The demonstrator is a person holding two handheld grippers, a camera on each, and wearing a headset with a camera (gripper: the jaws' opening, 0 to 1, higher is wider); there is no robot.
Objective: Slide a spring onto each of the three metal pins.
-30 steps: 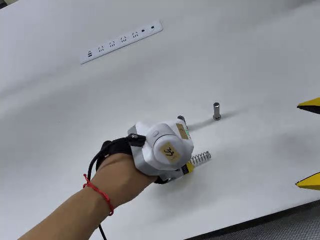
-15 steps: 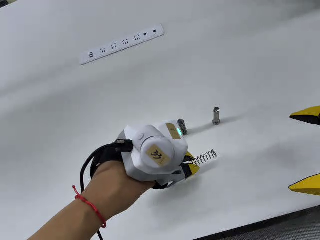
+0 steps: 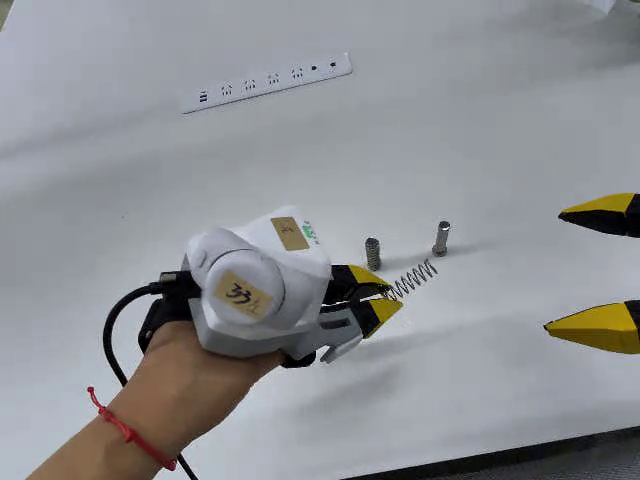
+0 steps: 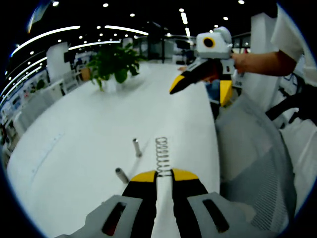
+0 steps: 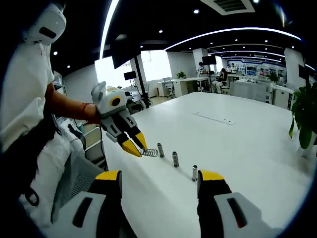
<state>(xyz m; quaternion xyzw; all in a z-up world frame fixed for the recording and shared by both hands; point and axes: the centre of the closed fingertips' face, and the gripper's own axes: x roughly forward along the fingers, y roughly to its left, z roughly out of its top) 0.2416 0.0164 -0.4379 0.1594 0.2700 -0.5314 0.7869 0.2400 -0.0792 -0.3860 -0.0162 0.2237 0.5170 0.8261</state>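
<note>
**A:** What do the left fingers have?

**B:** The left gripper (image 3: 390, 295) is clamped on a spring (image 3: 410, 280). Its yellow-tipped fingers (image 3: 368, 275) pinch one end, with only the wire's width between them. The rest of the coil sticks straight out past the tips. The left gripper view shows it the same way, the spring (image 4: 162, 154) rising from between the two tips.

**A:** Where does the free end sit?

**B:** It is over the white worktop (image 3: 450, 120), slanting toward the bare pin (image 3: 441, 237) and ending just beside its foot. I cannot tell whether they touch.

**A:** And the other pins?

**B:** A ribbed pin (image 3: 373, 252) stands upright just beside the upper finger. It looks as if a coil is wound round it. In the right gripper view three pins stand in a row: the third pin (image 5: 160, 149) closest to the held spring, then the ribbed one, then the bare one. The third is too small to say whether it carries a coil.

**A:** The right gripper?

**B:** The right gripper (image 3: 555, 268) is at the right edge of the head view, well apart from the pins. Its fingers (image 3: 600, 325) are spread wide, holding nothing and touching nothing.

**A:** Anything else on the surface?

**B:** A white power strip (image 3: 268, 82) lies far back on the worktop, well away from the pins.
</note>
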